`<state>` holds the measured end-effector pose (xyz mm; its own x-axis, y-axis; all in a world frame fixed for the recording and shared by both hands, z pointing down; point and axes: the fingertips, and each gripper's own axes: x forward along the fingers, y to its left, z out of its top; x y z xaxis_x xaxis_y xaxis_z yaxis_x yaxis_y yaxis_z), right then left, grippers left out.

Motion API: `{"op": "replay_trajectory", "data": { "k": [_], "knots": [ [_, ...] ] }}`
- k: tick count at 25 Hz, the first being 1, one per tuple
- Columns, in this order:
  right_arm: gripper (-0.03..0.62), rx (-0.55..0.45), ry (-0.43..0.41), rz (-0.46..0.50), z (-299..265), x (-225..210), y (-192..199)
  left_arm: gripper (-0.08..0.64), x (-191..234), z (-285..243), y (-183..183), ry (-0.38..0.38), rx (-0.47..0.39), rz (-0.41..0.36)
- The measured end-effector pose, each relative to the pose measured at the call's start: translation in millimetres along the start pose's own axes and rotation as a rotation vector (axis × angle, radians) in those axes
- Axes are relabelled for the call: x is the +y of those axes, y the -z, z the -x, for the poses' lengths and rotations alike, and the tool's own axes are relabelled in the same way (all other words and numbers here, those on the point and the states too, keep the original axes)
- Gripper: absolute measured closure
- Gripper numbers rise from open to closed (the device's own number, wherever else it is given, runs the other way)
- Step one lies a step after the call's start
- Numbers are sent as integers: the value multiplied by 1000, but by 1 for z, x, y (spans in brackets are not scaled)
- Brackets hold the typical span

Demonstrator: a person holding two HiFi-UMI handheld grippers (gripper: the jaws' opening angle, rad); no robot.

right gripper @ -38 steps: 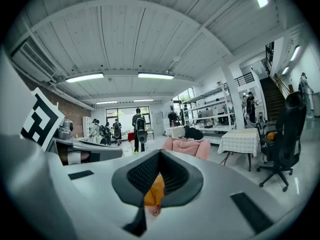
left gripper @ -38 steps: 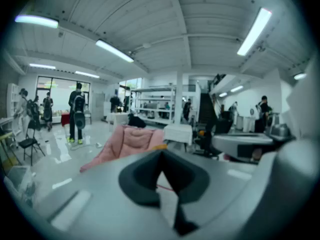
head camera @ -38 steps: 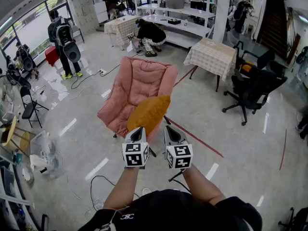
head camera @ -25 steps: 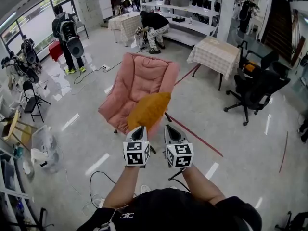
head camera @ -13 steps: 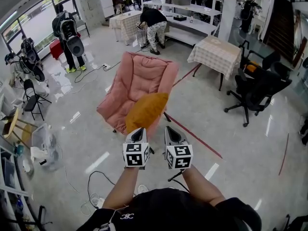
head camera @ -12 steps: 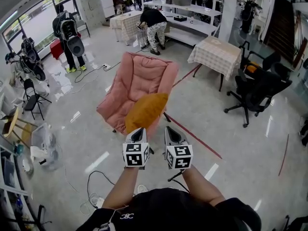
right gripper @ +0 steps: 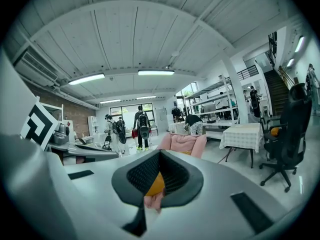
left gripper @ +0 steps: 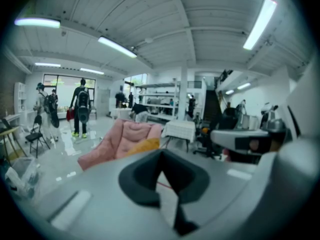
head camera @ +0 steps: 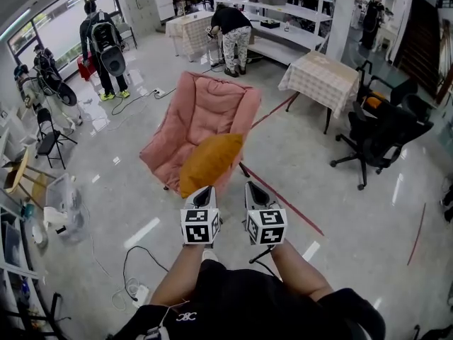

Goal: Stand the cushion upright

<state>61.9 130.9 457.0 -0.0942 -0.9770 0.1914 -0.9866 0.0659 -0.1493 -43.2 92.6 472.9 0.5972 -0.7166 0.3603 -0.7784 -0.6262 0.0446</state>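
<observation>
An orange cushion (head camera: 211, 163) lies slumped on the front of the seat of a pink folding chair (head camera: 202, 112). Both grippers hang side by side in front of me, short of the chair and touching nothing. My left gripper (head camera: 205, 190) is shut and empty, just below the cushion's near edge. To its right, my right gripper (head camera: 251, 186) is also shut with nothing in it. In the left gripper view the cushion (left gripper: 146, 145) and chair (left gripper: 125, 136) sit beyond the closed tips (left gripper: 161, 151). In the right gripper view the cushion (right gripper: 156, 184) shows through the gap below the tips (right gripper: 160, 151).
A red tape line (head camera: 283, 204) runs on the floor right of the chair. Cables and a power strip (head camera: 134, 278) lie near left. Checkered tables (head camera: 322, 80) and a black office chair (head camera: 375, 129) stand at right. People (head camera: 102, 44) stand at the back.
The chair and cushion have drawn slightly nearer as I move forward with both grippers. Both stay shut and side by side. The person at the back table has risen from crouching.
</observation>
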Motion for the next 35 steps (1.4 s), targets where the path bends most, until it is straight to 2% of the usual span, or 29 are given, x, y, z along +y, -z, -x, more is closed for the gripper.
{"op": "replay_trajectory", "data": {
  "k": [8, 18, 26, 35],
  "knots": [
    [595, 6, -17, 17, -28, -9, 0, 563, 18, -28, 3, -13, 9, 38],
    [595, 28, 54, 20, -98, -51, -15, 563, 43, -113, -19, 62, 18, 36],
    [595, 44, 4, 63, -185, -40, -44, 563, 94, -171, -50, 66, 19, 65],
    [595, 50, -17, 89, -275, -25, -63, 563, 154, -221, -70, 74, 25, 72]
  ]
}}
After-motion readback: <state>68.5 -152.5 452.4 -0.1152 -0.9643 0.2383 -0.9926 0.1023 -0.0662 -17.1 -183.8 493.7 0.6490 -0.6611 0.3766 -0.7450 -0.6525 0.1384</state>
